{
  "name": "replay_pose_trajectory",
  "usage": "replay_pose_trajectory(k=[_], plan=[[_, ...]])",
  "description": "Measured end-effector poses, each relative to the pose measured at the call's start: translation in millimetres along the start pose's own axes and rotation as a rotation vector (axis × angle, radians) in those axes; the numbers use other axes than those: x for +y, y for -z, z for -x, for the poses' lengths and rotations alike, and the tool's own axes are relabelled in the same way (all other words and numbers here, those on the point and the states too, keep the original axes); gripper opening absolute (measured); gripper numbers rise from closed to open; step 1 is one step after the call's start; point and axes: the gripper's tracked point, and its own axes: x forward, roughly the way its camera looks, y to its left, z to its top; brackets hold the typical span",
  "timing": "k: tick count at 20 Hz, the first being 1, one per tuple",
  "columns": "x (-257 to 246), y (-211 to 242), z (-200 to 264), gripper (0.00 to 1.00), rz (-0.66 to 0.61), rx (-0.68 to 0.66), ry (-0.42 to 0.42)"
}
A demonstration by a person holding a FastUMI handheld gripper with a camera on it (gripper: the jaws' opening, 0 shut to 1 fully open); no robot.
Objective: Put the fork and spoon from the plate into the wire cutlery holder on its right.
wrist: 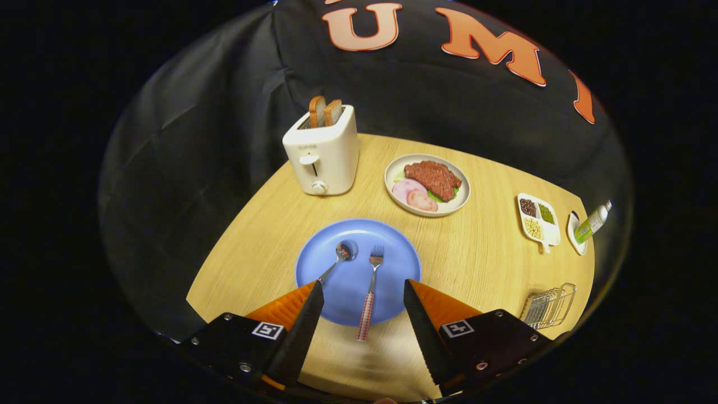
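I see my hand-held gripper [363, 292] spread wide, holding nothing, its two fingers hovering over the near half of a blue plate [392, 280] on a round wooden tabletop [482, 264]. The fork [370, 289] lies on the plate between the fingers, tines pointing away, its checked handle reaching over the plate's near rim. The spoon [339, 257] lies to its left, bowl away from me, its handle passing behind the left finger. The wire cutlery holder [548, 307] sits well to the right, near the tabletop's edge. Beyond the plate stand a white toaster [322, 154] with two bread slices and a food plate [427, 184]. Farther right are a divided dish [538, 217] and a small bottle [592, 222].
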Motion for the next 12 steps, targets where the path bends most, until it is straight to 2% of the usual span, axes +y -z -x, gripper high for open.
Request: replay_pose_trajectory(k=[6,12], plan=[[5,42,-38,0.74,-0.001,0.204,-0.003],[-2,62,-61,0.54,0.007,0.318,0.043]])
